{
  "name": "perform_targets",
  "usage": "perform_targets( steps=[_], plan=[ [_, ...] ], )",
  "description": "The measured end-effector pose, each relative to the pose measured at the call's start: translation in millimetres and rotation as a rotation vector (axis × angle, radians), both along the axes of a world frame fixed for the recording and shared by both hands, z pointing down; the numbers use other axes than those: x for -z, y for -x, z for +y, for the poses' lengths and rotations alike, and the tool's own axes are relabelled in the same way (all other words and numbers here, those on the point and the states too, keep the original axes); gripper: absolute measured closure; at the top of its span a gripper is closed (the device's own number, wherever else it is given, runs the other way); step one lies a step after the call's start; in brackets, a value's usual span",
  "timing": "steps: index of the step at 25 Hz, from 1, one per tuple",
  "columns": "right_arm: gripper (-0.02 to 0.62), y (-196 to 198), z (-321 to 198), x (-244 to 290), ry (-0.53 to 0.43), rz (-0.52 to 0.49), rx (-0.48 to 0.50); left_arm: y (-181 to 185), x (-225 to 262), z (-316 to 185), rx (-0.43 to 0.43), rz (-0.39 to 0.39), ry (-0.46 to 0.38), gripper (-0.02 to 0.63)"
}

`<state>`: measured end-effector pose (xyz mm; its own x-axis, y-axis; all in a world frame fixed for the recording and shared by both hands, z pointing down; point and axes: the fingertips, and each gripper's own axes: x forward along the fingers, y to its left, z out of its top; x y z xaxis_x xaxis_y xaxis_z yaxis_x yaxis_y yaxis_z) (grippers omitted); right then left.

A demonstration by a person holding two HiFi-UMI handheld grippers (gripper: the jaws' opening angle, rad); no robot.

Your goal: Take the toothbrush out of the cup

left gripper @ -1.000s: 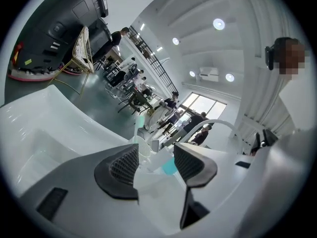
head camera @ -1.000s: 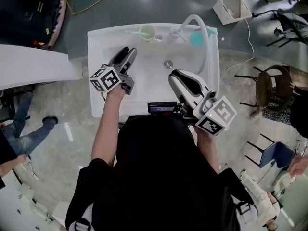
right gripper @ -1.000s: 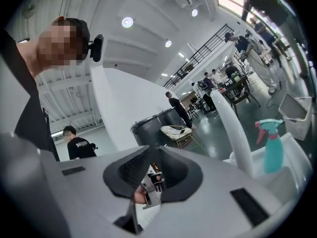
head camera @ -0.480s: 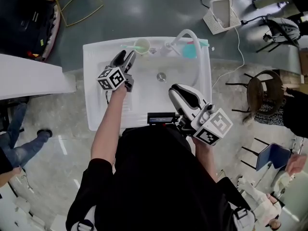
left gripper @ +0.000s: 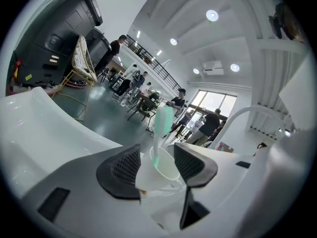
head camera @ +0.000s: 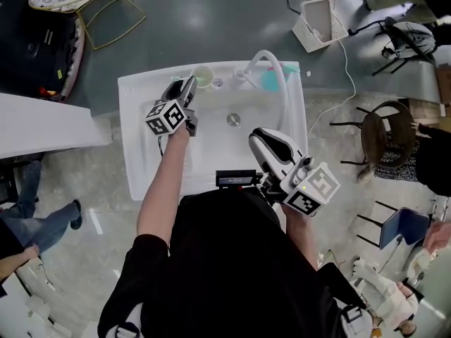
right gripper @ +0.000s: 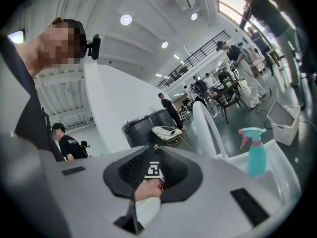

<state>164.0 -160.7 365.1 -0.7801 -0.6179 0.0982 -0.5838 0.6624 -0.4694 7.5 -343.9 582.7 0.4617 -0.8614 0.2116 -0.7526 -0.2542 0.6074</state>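
Observation:
A pale cup [head camera: 203,77] stands on the back rim of the white sink [head camera: 137,153]. In the left gripper view the cup [left gripper: 167,171] holds an upright toothbrush [left gripper: 163,122] with a light green head. My left gripper [head camera: 187,85] is right beside the cup. Its jaws have just been closing a little, and the cup sits between the open fingertips of that gripper [left gripper: 157,155]; I see no pad pressing on it. My right gripper [head camera: 258,136] hovers over the sink's near right side. The tips of that gripper [right gripper: 152,156] are together, with nothing held.
A white arched faucet [head camera: 271,60] and a teal spray bottle [head camera: 270,82] stand at the sink's back right. The drain [head camera: 233,119] is mid-basin. A white basket [head camera: 315,21], chairs [head camera: 386,129] and several people surround the sink.
My left gripper has travelled from mid-basin to the cup at the sink's back rim. The right gripper has stayed near the front right.

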Motion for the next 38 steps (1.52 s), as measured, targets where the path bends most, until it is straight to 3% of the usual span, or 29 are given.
perform_targets(
  steps=[10,26,38],
  plan=[
    [0.552,-3,-1,0,0.000,-0.004,0.001,4,0,0,0.046,-0.017,0.017,0.560],
    [0.552,-4,1,3,-0.007,-0.017,0.013,9,35,5,0.063,0.001,-0.063,0.571],
    [0.552,8,5,5,-0.014,-0.032,0.065,17,96,47,0.060,0.129,-0.154,0.572]
  ],
)
